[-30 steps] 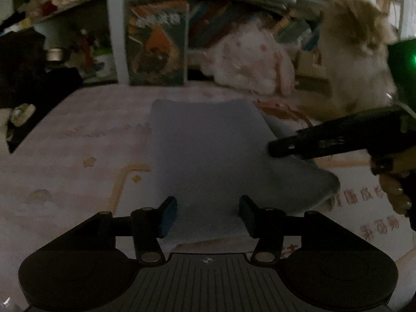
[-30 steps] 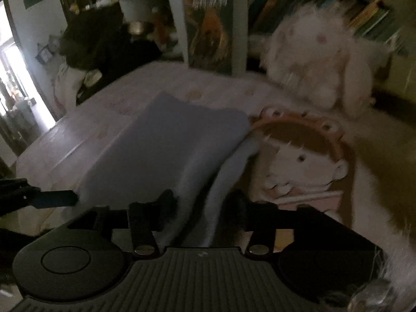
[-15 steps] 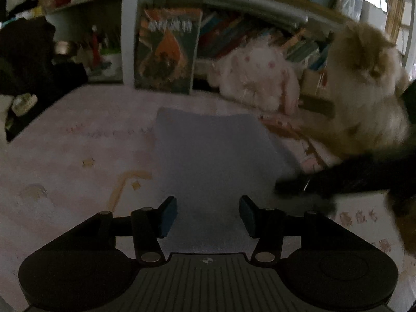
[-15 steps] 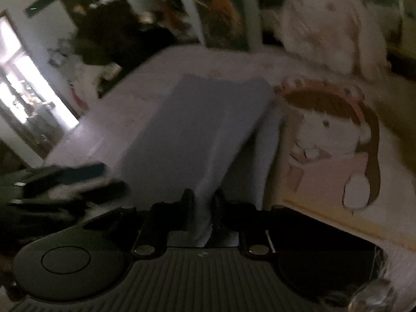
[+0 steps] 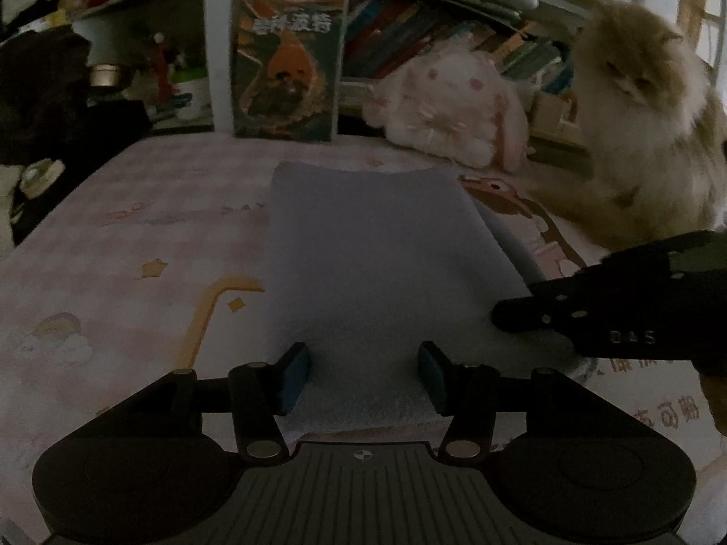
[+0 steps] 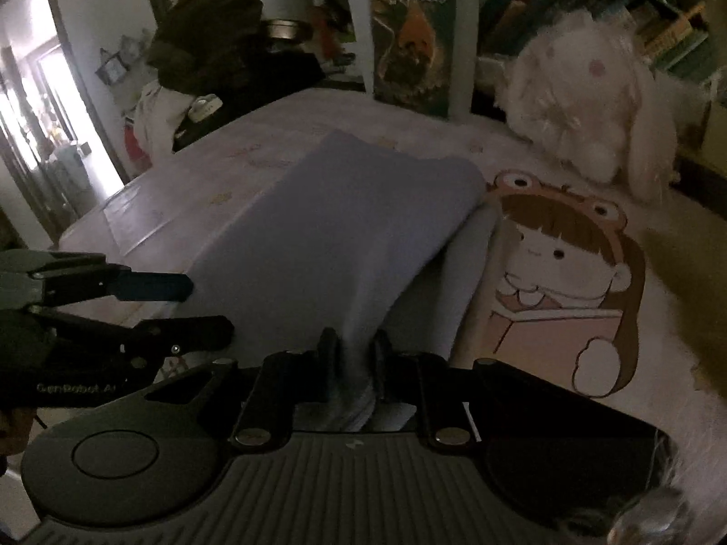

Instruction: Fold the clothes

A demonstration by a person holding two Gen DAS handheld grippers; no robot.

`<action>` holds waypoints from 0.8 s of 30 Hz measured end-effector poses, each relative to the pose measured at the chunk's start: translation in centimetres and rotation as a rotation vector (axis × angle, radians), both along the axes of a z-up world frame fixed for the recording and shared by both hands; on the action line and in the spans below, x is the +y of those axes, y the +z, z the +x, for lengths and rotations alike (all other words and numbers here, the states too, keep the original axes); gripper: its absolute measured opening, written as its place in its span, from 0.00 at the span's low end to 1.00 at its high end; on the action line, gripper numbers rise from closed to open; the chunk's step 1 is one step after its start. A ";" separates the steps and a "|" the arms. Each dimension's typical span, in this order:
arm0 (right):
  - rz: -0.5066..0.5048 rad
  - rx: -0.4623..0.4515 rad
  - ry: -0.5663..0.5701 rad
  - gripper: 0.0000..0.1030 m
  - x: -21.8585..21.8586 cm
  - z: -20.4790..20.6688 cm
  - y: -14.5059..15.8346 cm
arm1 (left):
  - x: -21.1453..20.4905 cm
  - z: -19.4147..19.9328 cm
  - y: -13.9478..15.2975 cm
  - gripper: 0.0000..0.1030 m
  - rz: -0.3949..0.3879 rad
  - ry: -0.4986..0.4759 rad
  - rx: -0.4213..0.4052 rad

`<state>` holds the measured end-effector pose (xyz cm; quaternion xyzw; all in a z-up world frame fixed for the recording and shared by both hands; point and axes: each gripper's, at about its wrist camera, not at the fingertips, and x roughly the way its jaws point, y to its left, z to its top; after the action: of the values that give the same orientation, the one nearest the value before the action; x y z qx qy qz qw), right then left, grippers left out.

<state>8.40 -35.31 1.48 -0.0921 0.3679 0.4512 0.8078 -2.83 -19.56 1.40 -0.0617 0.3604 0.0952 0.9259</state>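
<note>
- A soft, matte grey-blue folded cloth (image 5: 381, 272) lies in a long rectangle in the middle of a pale pink bed sheet (image 5: 136, 236) printed with small stars, a rainbow and lettering.
- The black left gripper (image 5: 363, 377) hovers at the cloth's near edge, its blue-padded fingers (image 5: 293, 374) set wide apart with fabric showing between them and nothing pinched.
- The black right gripper (image 6: 352, 359) has its fingers drawn together and clamped on a bunched fold at the cloth's near right corner; the fabric rises from the sheet into the grip as a smooth tented ridge.
- The right wrist view alone shows that raised flap with a second layer of cloth lying flat beneath it, plus a large cartoon print of a brown-haired girl in a frog hood (image 6: 563, 281) on the sheet to the right, and a bright doorway (image 6: 41, 104) at far left.
- The left wrist view alone shows a fluffy cream-and-tan long-haired cat (image 5: 645, 122) sitting at far right, near the cloth's right side.
- Both views show a shaggy white plush rabbit with pink cheeks (image 5: 450, 109) and a dark upright illustrated book cover (image 5: 286, 68) against the far bookshelf (image 5: 454, 32).
</note>
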 end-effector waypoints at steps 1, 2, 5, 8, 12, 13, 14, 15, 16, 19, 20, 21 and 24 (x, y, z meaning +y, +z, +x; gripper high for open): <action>0.003 -0.006 -0.001 0.23 -0.2 0.0 0.2 | 0.0 -0.2 0.3 0.52 -0.001 0.010 -0.005; 0.008 -0.009 -0.002 0.31 -0.5 0.0 0.4 | 0.0 -0.5 0.5 0.55 -0.002 0.020 -0.013; 0.029 -0.010 -0.016 0.50 -1.7 -0.4 1.4 | 0.3 -1.3 1.2 0.60 -0.007 0.051 -0.040; 0.034 0.015 -0.050 0.70 -2.9 -0.5 1.8 | 0.7 -1.9 1.7 0.65 -0.017 0.085 -0.049; 0.036 0.093 -0.096 0.79 -4.2 -0.6 1.6 | 1.0 -2.6 2.2 0.74 -0.018 0.110 -0.052; 0.037 0.115 -0.103 0.81 -4.5 -0.6 1.5 | 1.0 -2.8 2.2 0.74 -0.016 0.110 -0.051; 0.039 0.132 -0.110 0.82 -4.8 -0.7 1.5 | 0.9 -2.8 2.1 0.75 -0.014 0.108 -0.047; 0.039 0.145 -0.113 0.82 -5.0 -0.8 1.3 | 0.9 -2.8 2.1 0.75 -0.013 0.106 -0.041; 0.037 0.155 -0.117 0.83 -5.2 -0.9 1.2 | 0.8 -2.8 2.0 0.75 -0.012 0.102 -0.035; 0.036 0.178 -0.132 0.83 -5.5 -1.1 1.0 | 0.8 -2.6 1.5 0.75 -0.016 0.088 -0.013; 0.039 0.186 -0.141 0.83 -5.6 -1.0 0.9 | 0.9 -2.5 1.4 0.75 -0.020 0.084 -0.007; 0.044 0.193 -0.151 0.83 -5.7 -1.0 0.9 | 1.0 -2.3 1.4 0.75 -0.026 0.080 -0.003; 0.055 0.216 -0.186 0.83 -5.7 -0.5 0.6 | 1.9 -1.8 1.2 0.75 -0.056 0.082 -0.011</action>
<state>7.91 -41.05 2.08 0.0136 0.4470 0.3915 0.8042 -4.63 -17.63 2.59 -0.1028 0.3551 0.1229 0.9210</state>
